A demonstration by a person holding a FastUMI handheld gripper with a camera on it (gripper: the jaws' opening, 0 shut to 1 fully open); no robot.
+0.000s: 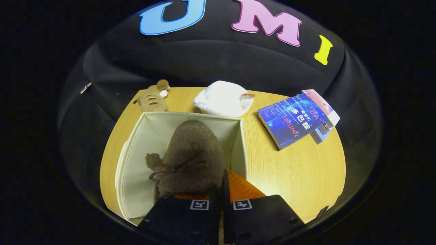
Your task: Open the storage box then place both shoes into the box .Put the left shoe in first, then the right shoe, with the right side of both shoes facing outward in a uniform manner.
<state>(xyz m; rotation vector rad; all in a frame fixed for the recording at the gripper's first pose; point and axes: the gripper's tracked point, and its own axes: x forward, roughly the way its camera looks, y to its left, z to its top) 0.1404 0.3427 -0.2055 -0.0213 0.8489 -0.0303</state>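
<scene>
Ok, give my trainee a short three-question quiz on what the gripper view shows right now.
1. True or false: the fuzzy brown shoe is held over the open cream fabric storage box.
2. What lies on the wooden table right of the box? A) blue-covered book B) mug C) scissors
3. Fill in: the gripper fingers are closed on the ____.

Key: 1 true; 2 A; 3 shoe.
</scene>
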